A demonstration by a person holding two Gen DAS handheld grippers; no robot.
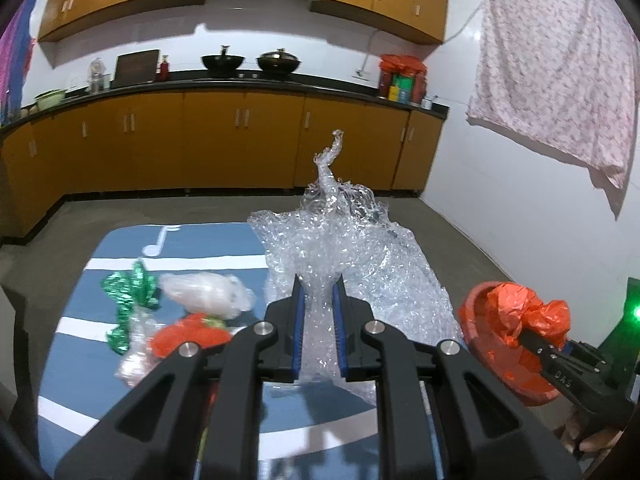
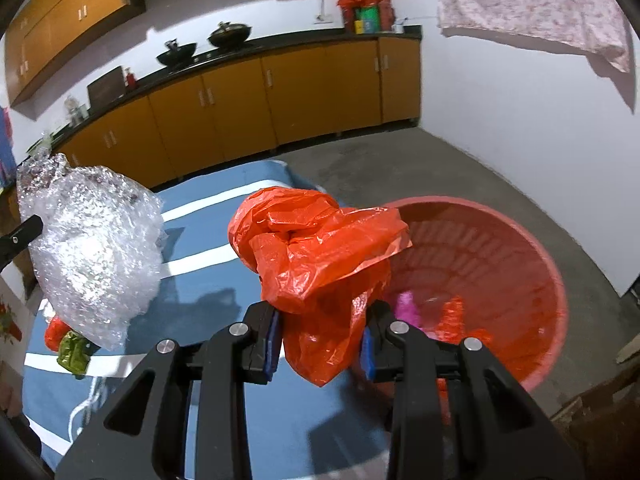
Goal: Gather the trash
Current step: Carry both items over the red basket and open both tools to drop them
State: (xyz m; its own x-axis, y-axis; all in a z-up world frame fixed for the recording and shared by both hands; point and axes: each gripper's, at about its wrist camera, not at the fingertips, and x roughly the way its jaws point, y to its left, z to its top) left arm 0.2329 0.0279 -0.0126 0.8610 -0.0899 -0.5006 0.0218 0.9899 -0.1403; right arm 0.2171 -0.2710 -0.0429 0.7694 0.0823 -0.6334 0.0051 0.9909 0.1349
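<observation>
Crinkled clear bubble wrap (image 1: 344, 264) is rising straight out from between the blue pads of the left gripper (image 1: 319, 312), whose jaws are clamping tight on its lower end while the rest is billowing up and forward above the blue mat with white stripes (image 1: 80, 320). Over on the right, a crumpled orange plastic bag (image 2: 316, 256) is bulging up from the right gripper (image 2: 320, 344), whose jaws are pinching its lower folds; the bag is hanging just beside the near rim of the round red plastic basket (image 2: 536, 248), partly in front of its opening.

From the left wrist view, more litter is showing on the mat to the left of the gripper: a green foil wrapper (image 1: 128, 296), a cloudy clear plastic bag (image 1: 208, 294) and a small orange scrap (image 1: 188, 336), lying close together. That view is also catching the right gripper from the side, with the orange bag over the basket's mouth.

Only the right wrist view is looking down into the basket, where a pink scrap (image 2: 408, 308) and another orange piece (image 2: 454, 316) are lying on the bottom.
</observation>
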